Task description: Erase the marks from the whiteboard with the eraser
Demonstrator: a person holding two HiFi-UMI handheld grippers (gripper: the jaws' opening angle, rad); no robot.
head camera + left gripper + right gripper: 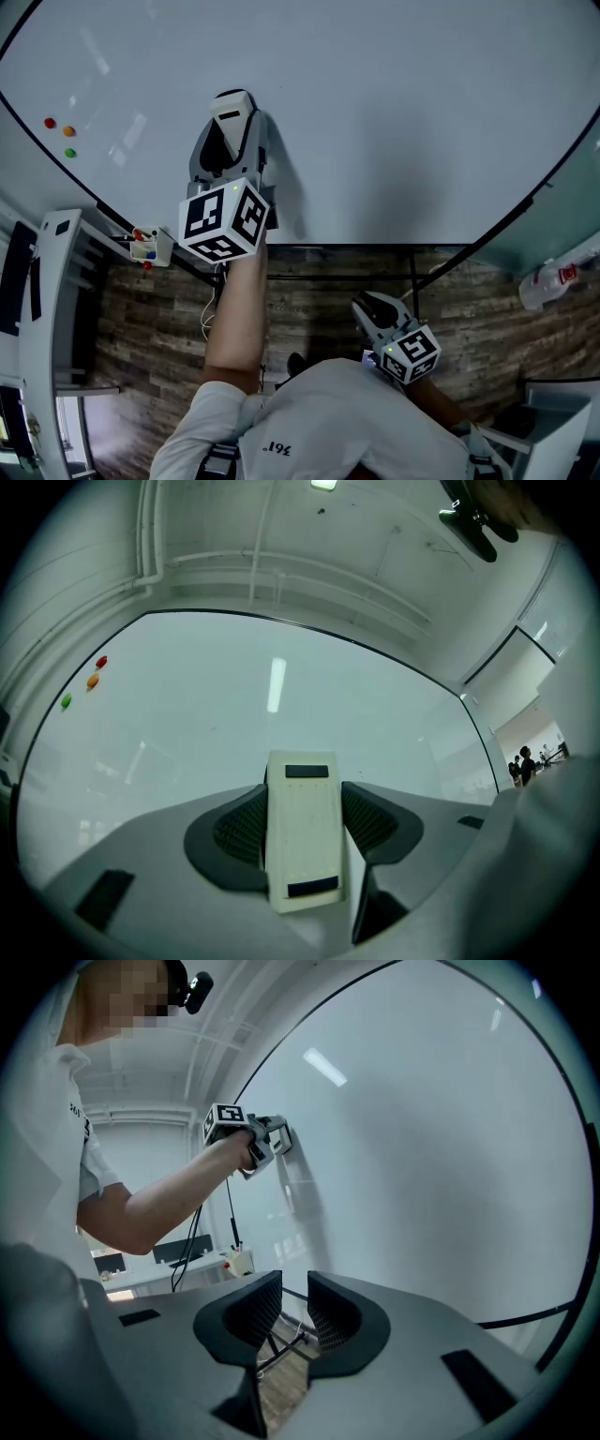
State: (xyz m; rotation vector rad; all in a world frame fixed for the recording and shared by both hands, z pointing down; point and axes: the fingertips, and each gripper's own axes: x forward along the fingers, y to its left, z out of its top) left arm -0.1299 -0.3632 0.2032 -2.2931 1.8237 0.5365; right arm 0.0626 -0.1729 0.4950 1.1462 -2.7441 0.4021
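The whiteboard fills the upper part of the head view, and its surface looks plain white around the tool. My left gripper is raised against the board and is shut on a cream eraser. In the left gripper view the eraser stands upright between the two dark pads, its far end at the board. My right gripper hangs low beside the person's torso, away from the board. In its own view the right gripper is shut with only a narrow slit and nothing in it.
Red, orange and green magnets sit at the board's left. A small marker holder hangs at the lower left edge. A spray bottle lies at the right. Wood-plank floor lies below, with white furniture at the left.
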